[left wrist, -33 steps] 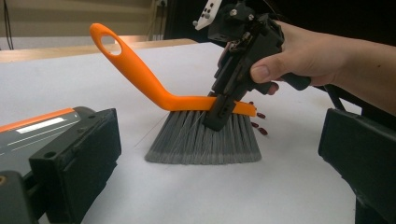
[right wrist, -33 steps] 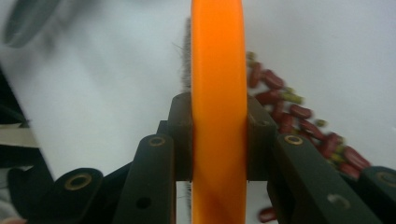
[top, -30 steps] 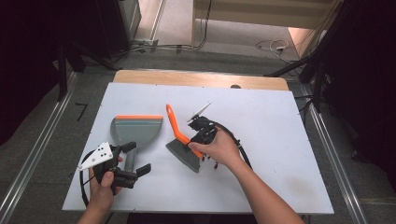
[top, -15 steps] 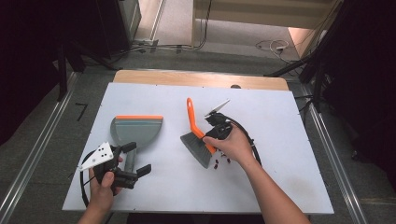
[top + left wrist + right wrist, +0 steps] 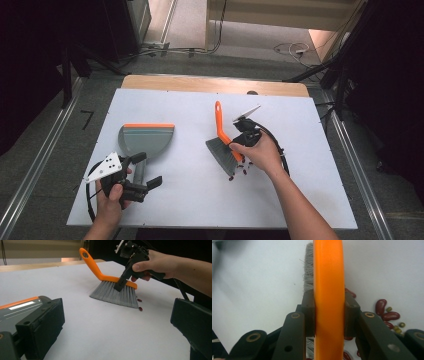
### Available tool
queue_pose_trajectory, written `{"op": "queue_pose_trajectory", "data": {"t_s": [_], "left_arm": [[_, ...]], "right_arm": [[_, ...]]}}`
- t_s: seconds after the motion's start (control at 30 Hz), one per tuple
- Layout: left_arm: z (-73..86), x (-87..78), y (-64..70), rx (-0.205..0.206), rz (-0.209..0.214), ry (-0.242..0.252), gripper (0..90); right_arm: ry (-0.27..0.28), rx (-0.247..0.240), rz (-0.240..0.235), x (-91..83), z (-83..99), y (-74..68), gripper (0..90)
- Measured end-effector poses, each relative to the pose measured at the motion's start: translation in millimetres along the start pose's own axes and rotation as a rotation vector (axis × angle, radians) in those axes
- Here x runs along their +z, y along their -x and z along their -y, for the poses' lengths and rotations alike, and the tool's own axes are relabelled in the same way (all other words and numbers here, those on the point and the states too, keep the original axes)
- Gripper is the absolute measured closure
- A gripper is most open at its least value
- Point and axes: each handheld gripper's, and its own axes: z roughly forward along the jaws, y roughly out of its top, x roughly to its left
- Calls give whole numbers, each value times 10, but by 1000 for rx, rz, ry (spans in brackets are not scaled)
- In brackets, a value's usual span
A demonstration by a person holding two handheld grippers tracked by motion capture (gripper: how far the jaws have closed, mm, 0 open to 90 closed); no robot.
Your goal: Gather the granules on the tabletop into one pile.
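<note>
Scanning for writing first, I find no brand, label or lettering that I can read on the brush, the dustpan or either gripper; the pale stripes on the dustpan's grey face in the left gripper view are only reflections.

I have the right gripper (image 5: 239,145) clamped on the orange back of the brush (image 5: 222,145): in the right gripper view both black pads press against the two sides of the orange spine (image 5: 329,302), one on each side. My right hand (image 5: 262,154) wraps the gripper's body from the right, the forearm running in from the bottom edge and angling up and left. The gripper's grey plate points away from me toward the far edge of the table (image 5: 310,190). The brush stands on its grey bristles (image 5: 113,293) right of the table's middle, its looped handle rising up and away.

Dark red beans (image 5: 240,172) lie scattered on the table beside the bristles on the near side; the right gripper view shows small green ones (image 5: 398,327) among them.

My left gripper (image 5: 142,170) rests low at the near left corner, held in my left hand (image 5: 112,197), its jaws spread wide apart with nothing between them, though the dustpan's handle lies just by them. The dustpan (image 5: 147,140) lies flat just beyond, orange lip facing the far edge, well apart from the brush.
</note>
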Motion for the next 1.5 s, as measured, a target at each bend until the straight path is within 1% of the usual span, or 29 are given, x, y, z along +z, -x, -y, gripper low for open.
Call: {"op": "queue_pose_trajectory", "data": {"t_s": [0.2,0.23,0.27,0.37,0.43,0.5,0.53,0.6,0.63,0.67,0.7,0.73,0.77,0.83,0.9,0.97,1.0,1.03,1.07,1.13,1.23,1.3,1.4,1.43,1.47,1.5], "left_arm": [[-1,-2,0,0,-1,0,2],[-1,-1,1,0,0,0,2],[-1,0,0,1,0,0,2],[2,8,-4,-1,-1,-2,2],[2,15,-5,1,-1,-2,3],[1,18,-2,1,-2,-1,3],[1,18,-2,1,-3,-3,2],[2,19,-4,1,-3,-6,2],[2,18,-6,0,-3,-6,2],[2,19,-6,-1,-4,-4,3],[2,19,-7,0,-4,-3,3],[2,18,-7,1,-4,-5,3],[2,17,-7,1,-3,-4,2],[1,15,-6,0,-3,-1,3],[-1,15,-4,0,-2,0,3],[-2,16,-2,-1,-3,1,2],[-2,17,-2,1,-3,0,3],[-2,19,-2,3,-1,2,3],[-2,20,-1,4,0,3,3],[-4,20,0,5,0,1,3],[-3,22,0,4,0,2,3],[-2,23,1,4,0,1,3],[-1,27,4,4,0,-2,3],[-1,28,6,4,1,-1,2],[-1,27,8,4,1,-2,3],[-1,27,7,5,1,-2,2]], "right_arm": [[10,13,16,-49,27,61,678],[14,8,21,-58,34,69,678],[16,13,15,-68,39,66,679],[33,-8,-15,-92,52,45,682],[58,-30,-30,-122,53,23,684],[92,-40,-32,-176,55,5,685],[105,-50,-45,-209,55,-4,685],[119,-82,-78,-278,63,-24,685],[120,-100,-78,-318,69,-48,684],[113,-138,-79,-360,82,-84,684],[106,-160,-77,-386,93,-109,684],[99,-190,-72,-417,115,-141,684],[91,-232,-62,-449,148,-184,684],[72,-291,-30,-486,211,-240,684],[57,-337,-18,-503,274,-288,684],[36,-409,-7,-515,349,-340,684],[22,-424,-1,-519,390,-377,684],[9,-457,7,-521,428,-401,684],[-2,-476,9,-518,465,-430,684],[-23,-510,9,-499,531,-477,684],[-48,-541,-10,-442,620,-538,684],[-70,-557,-21,-364,671,-563,684],[-114,-589,-24,-228,698,-545,683],[-126,-592,-8,-194,703,-537,684],[-109,-597,-13,-189,691,-514,684],[-105,-590,-18,-194,675,-495,684]]}}
